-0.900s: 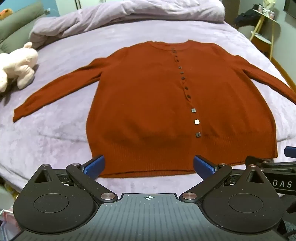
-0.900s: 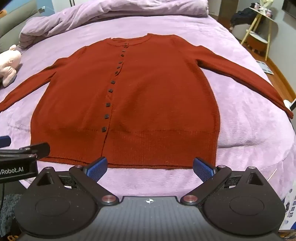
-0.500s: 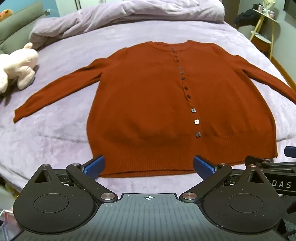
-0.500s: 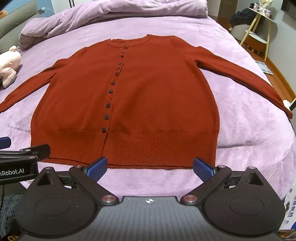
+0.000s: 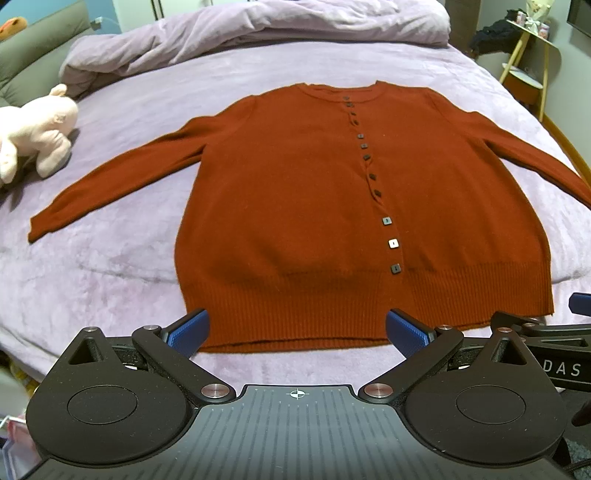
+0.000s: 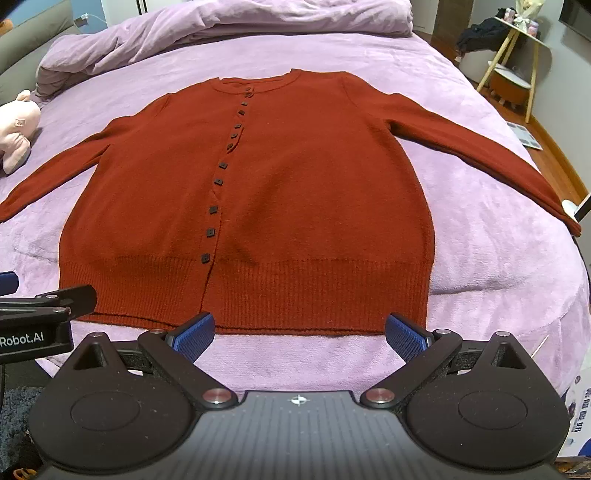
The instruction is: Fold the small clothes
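Your left gripper (image 5: 294, 330) sits at the bottom of the left wrist view with its blue-padded fingers (image 5: 188, 332) spread wide apart and nothing between them. Just above it the rust-red knitted cardigan (image 5: 295, 206) lies flat and buttoned on the lilac plush bedspread (image 5: 110, 266), filling the middle of the frame; its ribbed hem (image 5: 295, 317) runs along the lower centre, close above the fingertips but not touching them. One sleeve (image 5: 114, 188) stretches toward the left edge, the other toward the right edge. A pale pink plush toy (image 5: 37, 129) rests at the upper left, and a crumpled lilac duvet (image 5: 258, 26) lies across the top.

Your right gripper (image 6: 300, 331) is likewise at the bottom of its view, fingers fully parted and empty, just below the cardigan's hem. The row of small dark square buttons (image 6: 218, 181) runs left of centre there. A wooden-legged side table (image 6: 517, 62) stands at the upper right.
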The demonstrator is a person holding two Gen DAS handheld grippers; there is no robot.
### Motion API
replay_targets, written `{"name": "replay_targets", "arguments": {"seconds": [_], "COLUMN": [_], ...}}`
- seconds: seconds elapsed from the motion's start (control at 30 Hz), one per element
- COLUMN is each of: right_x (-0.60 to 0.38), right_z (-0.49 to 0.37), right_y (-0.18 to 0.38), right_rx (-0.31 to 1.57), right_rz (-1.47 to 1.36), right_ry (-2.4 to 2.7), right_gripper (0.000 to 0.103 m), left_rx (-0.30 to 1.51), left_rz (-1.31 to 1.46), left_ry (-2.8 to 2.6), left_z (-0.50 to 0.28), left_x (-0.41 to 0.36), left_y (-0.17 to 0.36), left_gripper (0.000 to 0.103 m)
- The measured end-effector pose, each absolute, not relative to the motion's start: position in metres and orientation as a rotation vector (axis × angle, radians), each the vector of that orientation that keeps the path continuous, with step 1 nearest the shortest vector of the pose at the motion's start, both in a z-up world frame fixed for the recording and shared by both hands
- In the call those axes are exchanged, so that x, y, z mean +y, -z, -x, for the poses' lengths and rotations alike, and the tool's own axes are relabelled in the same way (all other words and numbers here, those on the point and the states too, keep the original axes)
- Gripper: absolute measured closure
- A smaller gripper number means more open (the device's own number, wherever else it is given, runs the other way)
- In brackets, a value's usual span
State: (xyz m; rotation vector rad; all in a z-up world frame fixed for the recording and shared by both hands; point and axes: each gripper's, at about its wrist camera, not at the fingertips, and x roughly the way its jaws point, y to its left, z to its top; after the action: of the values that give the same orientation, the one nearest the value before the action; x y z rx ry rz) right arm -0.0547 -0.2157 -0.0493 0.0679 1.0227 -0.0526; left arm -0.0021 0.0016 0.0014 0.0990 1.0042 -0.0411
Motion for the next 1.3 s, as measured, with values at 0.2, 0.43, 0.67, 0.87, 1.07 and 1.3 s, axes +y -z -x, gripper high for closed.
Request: {"name": "replay_targets", "arguments": {"seconds": [0.2,0.43,0.67,0.87,1.07,1.3], "right_x": [-0.2171,-0.2165,-0.2159,-0.2151,-0.2153,-0.2165], "right_z": [0.0554,0.055,0.0554,0.0551,0.055,0.0553], "right_y": [0.0487,0.0477,0.0471,0.0471,0.0462,0.0464], "right_rx": [1.02,1.021,1.02,1.02,1.015,1.016], "right_rz": [-0.068,-0.071,-0.068,-0.068,-0.065,-0.065], "right_ry": [0.056,0.066,0.072,0.074,0.074,0.076], "right_gripper": [0.004,0.004,0.004,0.004,0.004,0.004], "left_rx": [1.008,1.012,1.012,1.013,1.019,1.024], "left_rz": [-0.096,-0.096,-0.096,-0.096,-0.095,-0.094], "left_ry": [0.042,0.041,0.043,0.042,0.041,0.042], "left_z": [0.0023,0.0019,0.0021,0.0018,0.001,0.0001], "left_x": [0.0015,0.0011,0.0012,0.0007,0.0,0.0012], "left_y": [-0.0011,-0.0007,-0.0003,-0.0004,-0.0008,-0.0007], "left_gripper": [0.0,0.0,0.0,0.0,0.0,0.0]}}
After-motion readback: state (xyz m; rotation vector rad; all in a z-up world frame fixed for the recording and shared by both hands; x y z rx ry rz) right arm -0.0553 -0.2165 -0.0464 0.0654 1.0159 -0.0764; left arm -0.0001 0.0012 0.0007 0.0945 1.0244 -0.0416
